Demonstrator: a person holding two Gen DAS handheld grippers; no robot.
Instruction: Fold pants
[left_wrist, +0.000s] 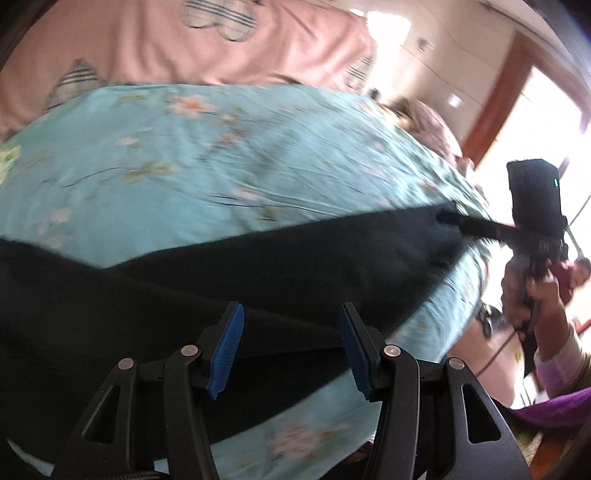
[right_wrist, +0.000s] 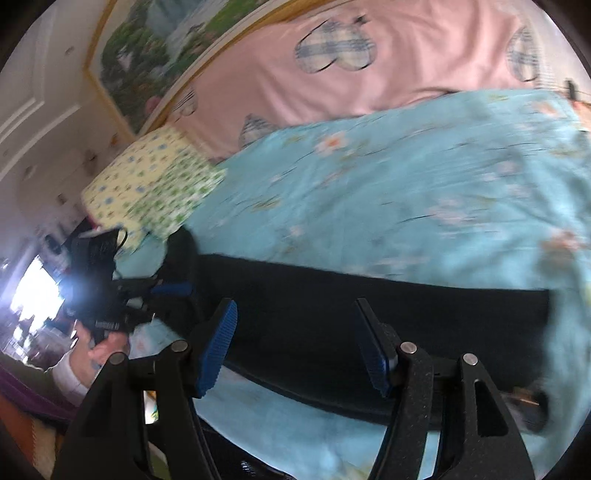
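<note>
- Left gripper (left_wrist: 291, 347) shows its two blue-padded fingers (left_wrist: 226, 350) spread apart with nothing between them, hovering over the black pants (left_wrist: 258, 273).
- Right gripper (right_wrist: 297, 347) likewise has its blue pads (right_wrist: 218, 350) wide apart and empty in its own camera, above the same dark cloth; in the left wrist view its tip (left_wrist: 448, 218) touches the far end of the pants, but motion blur hides the jaw spacing there.
- Seen from the right wrist view, the left gripper (right_wrist: 173, 288) sits at the opposite end of the pants (right_wrist: 332, 314), held by a hand (right_wrist: 107, 347).
- Stretched out as a long dark band, the pants lie flat across a light blue floral bedspread (left_wrist: 221, 166), running between the two grippers.
- Beyond the bedspread lies a pink sheet (right_wrist: 369, 74) with plaid heart patches.
- At the bed's far corner rests a yellow-green flowered pillow (right_wrist: 155, 177), just beside the pink sheet.
- A framed landscape picture (right_wrist: 155, 48) hangs on the wall behind.
</note>
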